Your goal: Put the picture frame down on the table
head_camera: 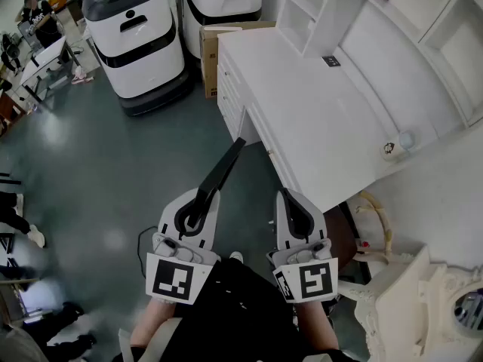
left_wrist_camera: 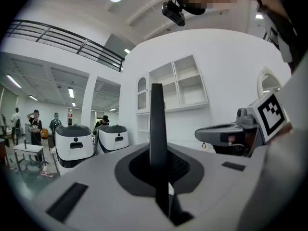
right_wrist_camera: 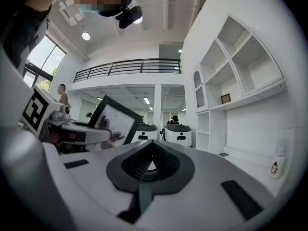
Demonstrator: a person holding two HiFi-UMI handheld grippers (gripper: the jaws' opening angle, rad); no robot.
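the left gripper (head_camera: 202, 196), held level, pinches the picture frame (head_camera: 225, 166), which juts out ahead of it; the right gripper (head_camera: 291, 199), level just beside it, is pressed together.

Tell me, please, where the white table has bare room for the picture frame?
The table is bare across its broad middle, from the front edge nearest the left gripper, which holds the picture frame, back to the shelf unit. Less room beside the small black tag by the shelves and around the small bottle at the right end.
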